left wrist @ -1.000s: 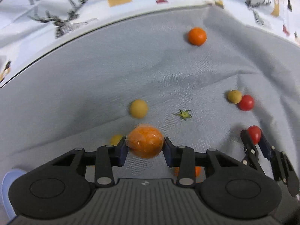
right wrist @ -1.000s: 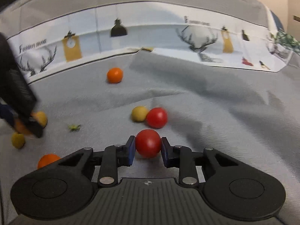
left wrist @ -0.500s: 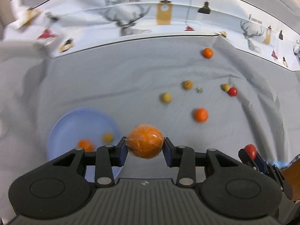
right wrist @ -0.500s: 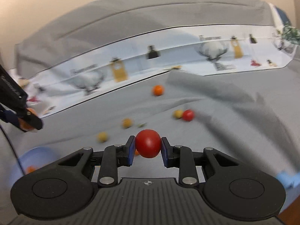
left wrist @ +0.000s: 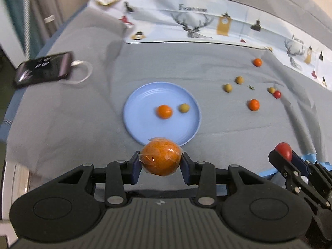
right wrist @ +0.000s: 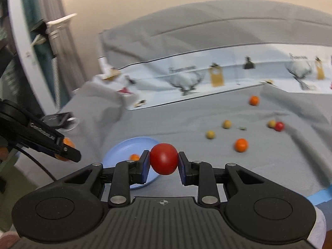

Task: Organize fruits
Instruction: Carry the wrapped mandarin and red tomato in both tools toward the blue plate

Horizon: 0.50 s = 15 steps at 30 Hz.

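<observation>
- My left hand-held gripper (left wrist: 161,165) is closed partway on a large orange wrapped in clear film (left wrist: 160,158), both blue pads pressed against its sides.
- That orange hangs above the near rim of the blue plate (left wrist: 132,112), which lies on the grey cloth of the tabletop (left wrist: 62,124).
- My right hand-held gripper (right wrist: 164,165) is nearly closed, pinching a red tomato (right wrist: 164,158) between its pads; from its own camera the tomato sits in front of the plate's right edge.
- In the left view I see the right hand-held gripper low at the right, well to the side of the plate, tomato at its tip.
- On the plate lie a small orange fruit (left wrist: 164,111) and a small yellow-brown fruit (left wrist: 184,108), close together but apart.
- Loose on the cloth to the right of the plate: an orange fruit (left wrist: 253,104), two yellow-brown fruits (left wrist: 227,87), a farther orange one (left wrist: 257,62), and a red one (left wrist: 277,94) touching another yellow-brown one (left wrist: 271,90).
- A small green stem (left wrist: 251,87) lies among them.
- Nothing stands between the held orange and the plate.
- A dark phone (left wrist: 44,69) with a white looped cable (left wrist: 83,72) lies far left of the plate.
- A printed deer-pattern cloth (left wrist: 195,25) borders the far edge.
</observation>
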Available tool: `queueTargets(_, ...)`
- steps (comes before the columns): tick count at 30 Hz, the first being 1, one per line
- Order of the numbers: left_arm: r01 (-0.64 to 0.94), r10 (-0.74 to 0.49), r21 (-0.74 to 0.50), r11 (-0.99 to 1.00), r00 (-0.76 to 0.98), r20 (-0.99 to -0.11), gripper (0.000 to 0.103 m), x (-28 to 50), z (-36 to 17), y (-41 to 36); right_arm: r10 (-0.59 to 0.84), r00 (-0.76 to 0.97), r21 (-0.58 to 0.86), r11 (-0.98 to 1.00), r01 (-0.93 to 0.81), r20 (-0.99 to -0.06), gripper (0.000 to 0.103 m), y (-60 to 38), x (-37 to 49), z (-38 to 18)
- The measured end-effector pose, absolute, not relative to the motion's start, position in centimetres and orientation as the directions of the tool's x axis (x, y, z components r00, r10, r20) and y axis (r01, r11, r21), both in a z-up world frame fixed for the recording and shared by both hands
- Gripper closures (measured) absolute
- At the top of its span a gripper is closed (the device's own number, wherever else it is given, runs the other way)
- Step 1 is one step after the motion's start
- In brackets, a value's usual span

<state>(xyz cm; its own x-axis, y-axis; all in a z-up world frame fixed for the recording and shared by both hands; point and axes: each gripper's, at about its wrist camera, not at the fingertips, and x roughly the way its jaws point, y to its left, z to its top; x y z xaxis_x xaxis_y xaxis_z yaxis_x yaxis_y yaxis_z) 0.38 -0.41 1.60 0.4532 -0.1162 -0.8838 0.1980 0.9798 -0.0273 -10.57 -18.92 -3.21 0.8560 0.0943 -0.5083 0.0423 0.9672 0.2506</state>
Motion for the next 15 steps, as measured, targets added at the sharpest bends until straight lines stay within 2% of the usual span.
queueTargets(6, 0.147, -0.104, -0.032, 0.989, 0.512, -0.853, 0.059, -2.4, 2.1, 3.3, 0.098, 0.849, 0.164, 0.986, -0.014, -0.519, 0.073, -15.1, -12.0, -2.0)
queueTargets(15, 0.139, -0.084, -0.007, 0.990, 0.554, -0.829, 0.059, -3.8, 2.6, 4.7, 0.063, 0.856, 0.090, 0.996, -0.019, -0.513, 0.073, -13.2, -12.5, -0.7)
